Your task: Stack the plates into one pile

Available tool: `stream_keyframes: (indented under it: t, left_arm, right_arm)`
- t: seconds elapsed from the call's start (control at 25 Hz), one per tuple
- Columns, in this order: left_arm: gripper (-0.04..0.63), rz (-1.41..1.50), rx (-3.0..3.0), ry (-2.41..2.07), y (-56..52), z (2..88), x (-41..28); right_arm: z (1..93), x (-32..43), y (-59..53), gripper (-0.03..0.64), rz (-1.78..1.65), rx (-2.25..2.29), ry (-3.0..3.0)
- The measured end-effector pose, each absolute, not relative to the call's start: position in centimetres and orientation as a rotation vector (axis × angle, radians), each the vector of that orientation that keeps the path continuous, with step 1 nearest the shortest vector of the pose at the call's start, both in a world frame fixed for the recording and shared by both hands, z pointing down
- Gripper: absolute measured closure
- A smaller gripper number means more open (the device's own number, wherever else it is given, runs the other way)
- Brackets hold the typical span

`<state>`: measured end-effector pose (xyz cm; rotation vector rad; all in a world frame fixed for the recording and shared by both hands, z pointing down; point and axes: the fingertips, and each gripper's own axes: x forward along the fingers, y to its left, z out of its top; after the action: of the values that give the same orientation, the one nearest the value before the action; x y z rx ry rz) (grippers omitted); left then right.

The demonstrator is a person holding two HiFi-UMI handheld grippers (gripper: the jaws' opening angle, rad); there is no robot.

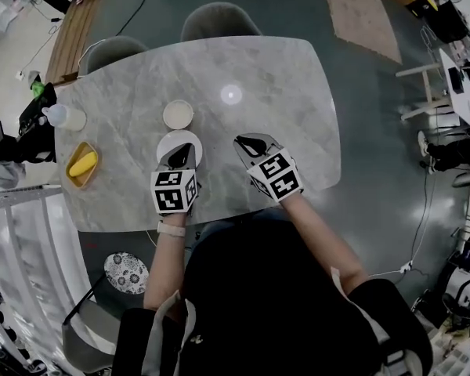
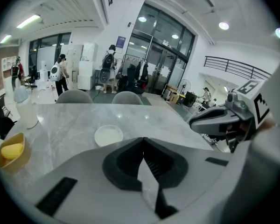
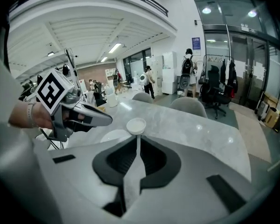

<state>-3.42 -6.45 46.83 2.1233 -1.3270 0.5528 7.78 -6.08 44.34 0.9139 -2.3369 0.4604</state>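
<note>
Two white plates lie on the marble table. The small plate sits further out. The larger flat plate lies nearer to me, partly hidden under my left gripper. That gripper hovers above the large plate with its jaws shut and nothing between them. My right gripper hangs over bare table to the right of both plates, its jaws also closed together and empty. Each gripper shows in the other's view: the right gripper and the left gripper.
A yellow dish and a pale bottle stand at the table's left end. Two grey chairs are at the far side. A patterned round plate lies below the near edge, left of me.
</note>
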Motion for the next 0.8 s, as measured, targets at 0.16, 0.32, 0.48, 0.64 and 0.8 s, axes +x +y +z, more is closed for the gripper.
stream_keyframes:
  t: [0.16,0.32,0.48,0.64,0.8]
  left_arm:
    - [0.586,0.465,2.236,-1.244,-6.4,43.0,0.6]
    - [0.586,0.375,2.325,-1.201,-6.0,39.0,4.0]
    - [0.586,0.305,2.407,-1.188,-5.7,34.8,6.4]
    - [0.586,0.257,2.473,-1.187,-5.5,31.5,7.6]
    - [0.586,0.211,2.52,-1.208,-5.4,29.1,7.8]
  right_arm:
    - [40.8,10.3,-6.1,0.583,0.437,0.972,-2.391]
    - [37.2,12.9,-5.7,0.583,0.422,1.034,-2.457]
    - [33.5,15.1,-5.2,0.583,0.373,1.068,-2.516]
    - [30.2,17.1,-4.8,0.583,0.326,1.122,-2.561]
    - [27.4,18.3,-4.5,0.583,0.278,1.157,-2.607]
